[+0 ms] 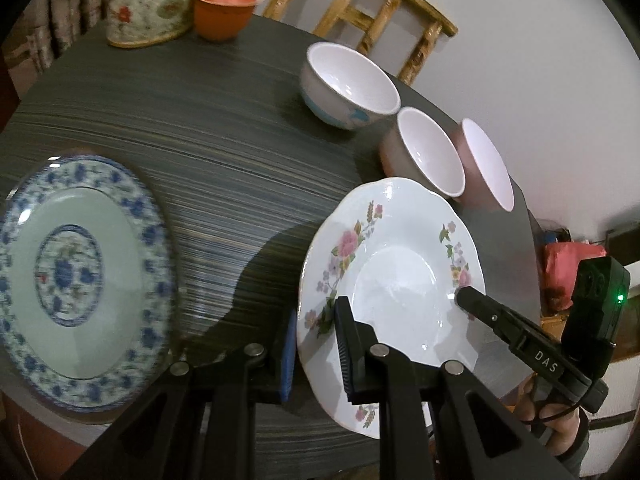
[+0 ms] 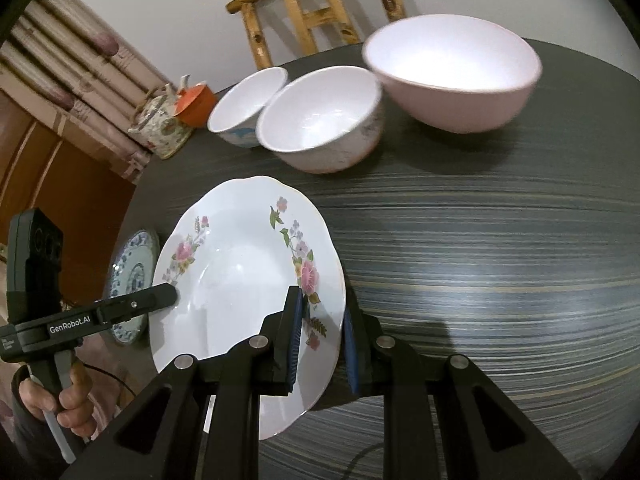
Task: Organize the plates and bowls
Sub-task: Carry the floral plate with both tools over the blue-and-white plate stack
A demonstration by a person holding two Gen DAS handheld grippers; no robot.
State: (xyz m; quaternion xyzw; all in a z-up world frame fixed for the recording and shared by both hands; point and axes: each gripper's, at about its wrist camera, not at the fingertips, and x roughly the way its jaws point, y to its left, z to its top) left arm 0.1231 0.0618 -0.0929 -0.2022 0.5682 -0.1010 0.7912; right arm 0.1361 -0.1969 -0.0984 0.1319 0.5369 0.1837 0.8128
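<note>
A white plate with pink flowers (image 1: 394, 280) is held lifted over the dark table by both grippers. My left gripper (image 1: 316, 344) is shut on its left rim. My right gripper (image 2: 322, 340) is shut on its right rim (image 2: 256, 276); its finger also shows in the left wrist view (image 1: 492, 316). A blue-patterned plate (image 1: 76, 276) lies on the table to the left. Three bowls stand at the far side: a white bowl with blue marks (image 1: 348, 84), a white bowl with a brownish outside (image 1: 428, 152) and a pink bowl (image 1: 486, 164).
A floral teapot (image 1: 148, 4) and an orange lidded cup (image 1: 224, 8) stand at the far left of the round dark table (image 1: 224, 128). A wooden chair (image 1: 360, 12) stands behind the table. A red bag (image 1: 568, 268) lies beyond the right edge.
</note>
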